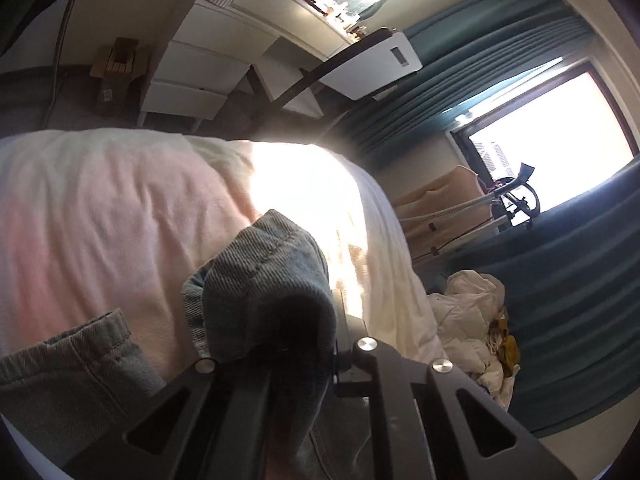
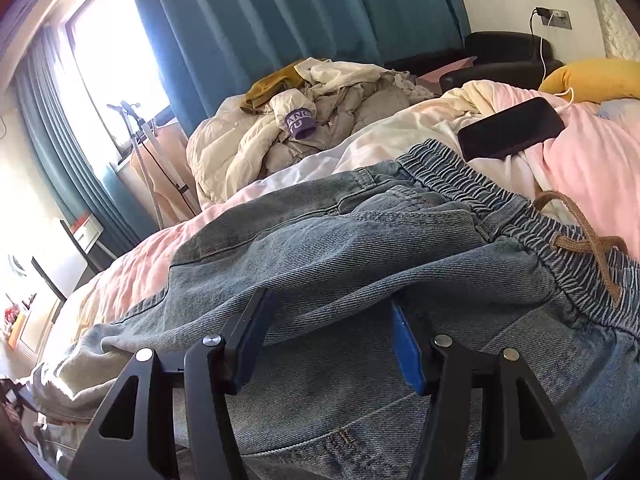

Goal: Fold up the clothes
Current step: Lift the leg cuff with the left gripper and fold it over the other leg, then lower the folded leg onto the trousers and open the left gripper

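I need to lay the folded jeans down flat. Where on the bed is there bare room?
Free: the pink bedspread ahead of the left gripper, and the strip left of the jeans. Crowded: the phone past the waistband and the heap of pale clothes by the curtain.

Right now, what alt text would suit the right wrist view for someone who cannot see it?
Blue jeans with an elastic waistband lie on a pink bed, a fold between the right gripper fingers. Behind: a black phone and piled clothes.

Jeans [image 2: 360, 248] on the bed [image 2: 592, 160], phone [image 2: 510, 128] behind, clothes pile [image 2: 304, 120] beyond.
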Available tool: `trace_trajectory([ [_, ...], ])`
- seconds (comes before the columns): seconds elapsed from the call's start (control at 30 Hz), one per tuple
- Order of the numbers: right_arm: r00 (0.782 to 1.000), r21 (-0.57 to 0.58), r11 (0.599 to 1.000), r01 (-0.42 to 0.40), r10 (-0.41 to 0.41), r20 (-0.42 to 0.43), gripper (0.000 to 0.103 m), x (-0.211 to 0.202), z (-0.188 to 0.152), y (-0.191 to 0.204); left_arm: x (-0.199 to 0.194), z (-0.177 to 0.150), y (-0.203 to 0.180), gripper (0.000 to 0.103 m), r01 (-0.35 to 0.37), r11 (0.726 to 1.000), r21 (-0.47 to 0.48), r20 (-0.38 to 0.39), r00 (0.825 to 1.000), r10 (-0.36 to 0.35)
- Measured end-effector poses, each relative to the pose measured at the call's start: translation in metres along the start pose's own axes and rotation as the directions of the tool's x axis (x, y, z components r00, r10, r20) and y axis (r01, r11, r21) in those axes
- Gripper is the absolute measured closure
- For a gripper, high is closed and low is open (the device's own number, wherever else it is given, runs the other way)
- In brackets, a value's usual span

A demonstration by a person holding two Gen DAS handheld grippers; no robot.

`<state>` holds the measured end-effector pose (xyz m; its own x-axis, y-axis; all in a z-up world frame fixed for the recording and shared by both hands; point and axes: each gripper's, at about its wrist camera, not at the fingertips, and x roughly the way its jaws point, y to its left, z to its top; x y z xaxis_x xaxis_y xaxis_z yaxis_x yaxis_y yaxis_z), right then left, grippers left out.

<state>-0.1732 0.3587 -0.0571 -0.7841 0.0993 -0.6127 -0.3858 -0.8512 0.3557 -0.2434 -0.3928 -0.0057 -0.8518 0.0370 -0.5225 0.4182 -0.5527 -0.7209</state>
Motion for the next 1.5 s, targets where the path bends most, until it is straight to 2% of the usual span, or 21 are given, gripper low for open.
trace_trajectory([
  [0.03, 1.0, 0.003, 1.0, -0.005, 0.005, -0.004, 0.045, 0.0, 0.0, 0.0, -0.007, 0.005, -0.013, 0.099, 0.042, 0.999, 0.034, 0.012, 0.999, -0.043],
  [0.07, 1.0, 0.006, 1.0, -0.01, 0.01, -0.008, 0.045, 0.0, 0.0, -0.001, -0.011, 0.01, -0.028, 0.099, 0.052, 0.996, 0.071, 0.017, 0.998, -0.053],
  [0.23, 1.0, 0.006, 1.0, -0.017, 0.017, -0.01, 0.045, -0.001, 0.001, 0.0, -0.013, 0.03, -0.112, 0.099, 0.066, 0.979, 0.194, 0.014, 0.997, -0.07],
  [0.3, 1.0, 0.006, 1.0, -0.019, 0.019, -0.01, 0.045, -0.001, 0.001, 0.0, -0.007, 0.03, -0.143, 0.099, 0.079, 0.974, 0.213, 0.008, 0.997, -0.082],
  [0.4, 1.0, 0.006, 1.0, -0.022, 0.022, -0.01, 0.045, -0.002, 0.002, 0.0, 0.004, 0.031, -0.178, 0.099, 0.134, 0.965, 0.225, -0.025, 0.991, -0.132],
  [0.47, 1.0, 0.004, 1.0, -0.022, 0.022, -0.007, 0.045, -0.002, 0.003, 0.0, 0.009, 0.029, -0.197, 0.099, 0.189, 0.945, 0.266, -0.038, 0.982, -0.186],
  [0.53, 1.0, 0.002, 1.0, -0.02, 0.02, -0.001, 0.045, -0.002, 0.005, -0.001, 0.008, 0.028, -0.203, 0.099, 0.241, 0.914, 0.327, -0.037, 0.97, -0.242],
  [0.6, 1.0, 0.01, 1.0, -0.019, 0.019, 0.0, 0.045, -0.001, 0.005, -0.003, 0.005, 0.03, -0.19, 0.099, 0.266, 0.893, 0.363, -0.027, 0.961, -0.276],
  [0.67, 1.0, 0.017, 1.0, -0.019, 0.019, -0.008, 0.045, 0.002, 0.005, -0.004, 0.0, 0.033, -0.159, 0.099, 0.222, 0.898, 0.381, 0.009, 0.97, -0.244],
  [0.77, 1.0, 0.022, 1.0, -0.018, 0.018, -0.021, 0.044, 0.009, 0.004, -0.004, 0.0, 0.036, -0.086, 0.099, 0.106, 0.941, 0.321, 0.025, 0.992, -0.121],
  [0.87, 0.999, 0.016, 1.0, -0.023, 0.023, -0.028, 0.041, 0.012, 0.003, -0.002, 0.003, 0.029, -0.014, 0.099, -0.007, 0.967, 0.253, -0.012, 1.0, 0.01],
  [1.0, 0.999, -0.006, 0.999, -0.037, 0.037, -0.033, 0.041, 0.011, 0.001, 0.004, 0.015, 0.006, 0.04, 0.099, -0.142, 0.965, 0.222, -0.085, 0.983, 0.164],
  [1.17, 0.999, -0.022, 0.999, -0.042, 0.041, -0.036, 0.041, 0.005, -0.001, 0.009, 0.026, -0.016, 0.079, 0.099, -0.259, 0.954, 0.148, -0.144, 0.949, 0.28],
  [1.2, 0.998, -0.025, 0.999, -0.044, 0.043, -0.038, 0.041, 0.005, -0.001, 0.009, 0.024, -0.019, 0.085, 0.099, -0.259, 0.958, 0.126, -0.144, 0.95, 0.276],
  [1.3, 0.998, -0.031, 0.998, -0.054, 0.052, -0.047, 0.041, 0.004, -0.002, 0.012, 0.009, -0.024, 0.095, 0.099, -0.216, 0.975, 0.042, -0.115, 0.969, 0.22],
  [1.37, 0.997, -0.033, 0.997, -0.065, 0.063, -0.052, 0.041, 0.003, -0.003, 0.013, 0.0, -0.025, 0.096, 0.098, -0.204, 0.979, 0.008, -0.123, 0.971, 0.203],
  [1.43, 0.995, -0.033, 0.996, -0.08, 0.078, -0.058, 0.041, 0.003, -0.003, 0.014, -0.01, -0.026, 0.097, 0.084, -0.186, 0.982, -0.016, -0.133, 0.974, 0.183],
  [1.5, 0.993, -0.031, 0.995, -0.096, 0.094, -0.066, 0.041, 0.003, -0.003, 0.014, -0.025, -0.028, 0.096, 0.076, -0.156, 0.988, -0.022, -0.132, 0.98, 0.152],
])
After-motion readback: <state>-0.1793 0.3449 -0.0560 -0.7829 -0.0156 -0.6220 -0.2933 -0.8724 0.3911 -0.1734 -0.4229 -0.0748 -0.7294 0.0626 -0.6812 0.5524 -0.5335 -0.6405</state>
